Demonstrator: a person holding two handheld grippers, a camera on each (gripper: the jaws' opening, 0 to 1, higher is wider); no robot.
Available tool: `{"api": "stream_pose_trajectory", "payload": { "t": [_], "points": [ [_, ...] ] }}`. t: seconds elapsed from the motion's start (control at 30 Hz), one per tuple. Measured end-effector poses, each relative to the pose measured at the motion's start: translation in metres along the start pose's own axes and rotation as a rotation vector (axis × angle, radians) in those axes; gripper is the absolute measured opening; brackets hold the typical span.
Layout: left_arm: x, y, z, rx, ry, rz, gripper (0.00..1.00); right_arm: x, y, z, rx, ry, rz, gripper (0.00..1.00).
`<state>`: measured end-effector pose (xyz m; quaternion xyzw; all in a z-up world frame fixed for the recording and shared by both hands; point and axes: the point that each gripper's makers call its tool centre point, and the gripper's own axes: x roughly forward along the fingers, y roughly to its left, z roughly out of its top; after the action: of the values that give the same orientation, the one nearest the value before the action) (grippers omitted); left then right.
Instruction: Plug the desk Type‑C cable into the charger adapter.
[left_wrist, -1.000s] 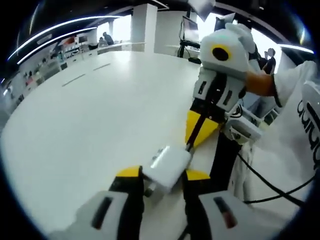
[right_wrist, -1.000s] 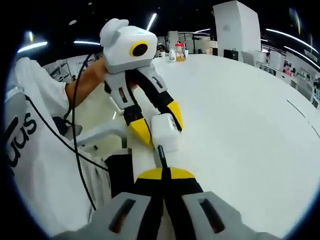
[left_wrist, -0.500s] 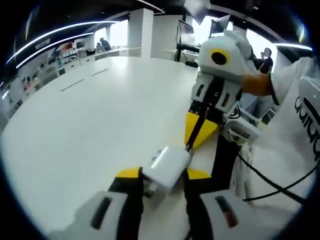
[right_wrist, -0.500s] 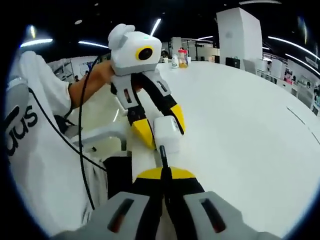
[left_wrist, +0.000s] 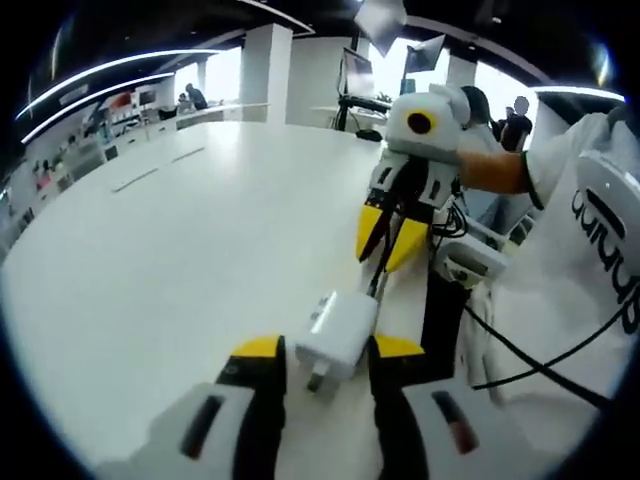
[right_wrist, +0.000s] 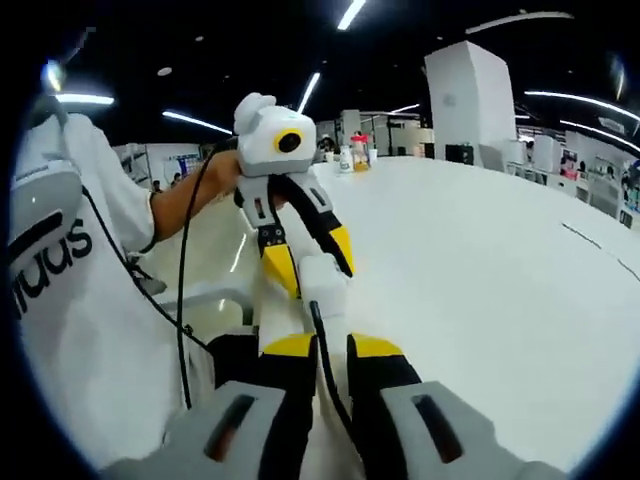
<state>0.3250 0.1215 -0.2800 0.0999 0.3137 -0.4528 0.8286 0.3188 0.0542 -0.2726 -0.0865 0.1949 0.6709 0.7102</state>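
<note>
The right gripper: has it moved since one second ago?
Yes. In the left gripper view the right gripper has drawn back from the charger adapter, jaws now parted, the cable running between them to the adapter.

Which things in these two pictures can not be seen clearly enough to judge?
- Plug seating: right gripper view, the cable meets the adapter on a face turned away.
- Adapter sides: left gripper view, left tongs cover them.
- Cable's far end: runs below the picture edge between the right tongs.
- Bottles: too small.
</note>
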Motion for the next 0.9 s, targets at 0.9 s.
{"api": "stream_pose_trajectory", "payload": {
  "t": [0.9],
  "points": [
    [0.006, -0.008, 0.007, 0.05, -0.01, -0.032, 0.33, -0.164, -0.026, -0.071, -0.01, 0.156, -0.336, 0.11]
  ]
}}
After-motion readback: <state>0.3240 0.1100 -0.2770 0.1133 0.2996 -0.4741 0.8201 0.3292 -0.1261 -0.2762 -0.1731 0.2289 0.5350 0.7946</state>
